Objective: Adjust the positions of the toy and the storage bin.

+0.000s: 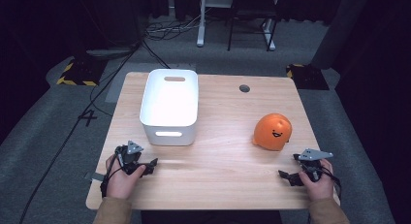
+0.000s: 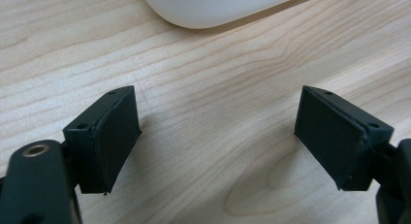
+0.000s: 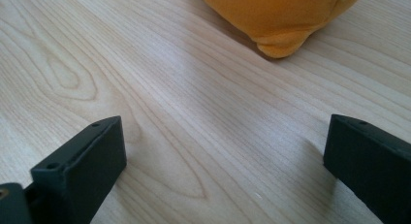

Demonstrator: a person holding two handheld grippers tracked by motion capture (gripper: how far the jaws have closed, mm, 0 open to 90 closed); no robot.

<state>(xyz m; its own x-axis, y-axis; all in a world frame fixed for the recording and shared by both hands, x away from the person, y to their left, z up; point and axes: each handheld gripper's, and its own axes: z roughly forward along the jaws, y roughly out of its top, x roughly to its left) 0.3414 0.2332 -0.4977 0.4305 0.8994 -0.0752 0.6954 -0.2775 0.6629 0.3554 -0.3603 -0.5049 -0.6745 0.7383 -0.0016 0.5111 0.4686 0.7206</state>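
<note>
Both grippers rest low on the wooden table [image 1: 223, 161], near the bottom edge of the high view. The left gripper [image 1: 145, 167] sits at lower left, jaws spread wide and empty; its own view confirms bare wood between the 2 pads [image 2: 116, 136]. The right gripper [image 1: 287, 178] sits at lower right, jaws likewise wide with nothing between them, as the right gripper view shows.

The orange plush toy [image 1: 272, 132] lies right of centre in the high view, just above and left of the right hand [image 1: 317, 181], apart from it. In the right gripper view its underside [image 3: 281, 15] occupies the top of the frame, clear of the jaws. The white bin [image 1: 169, 107] stands upper left of centre, open side up, well apart from the toy; its rounded corner [image 2: 218, 8] sits at the top of the left gripper view.

Risks, as judged: the toy is soft and rounded, so a pinch taken too high or off-centre could squeeze it out of the jaws or roll it. It lies near the right edge of the table; a push from the left could send it toward that edge. The bin is light-looking, and a knock on its rim during a drop could shift it.

Open room: broad bare wood lies between the 2 grippers and between toy and bin, giving an unobstructed path across the centre. A small dark grommet [image 1: 245, 88] near the far edge is out of the way.
</note>
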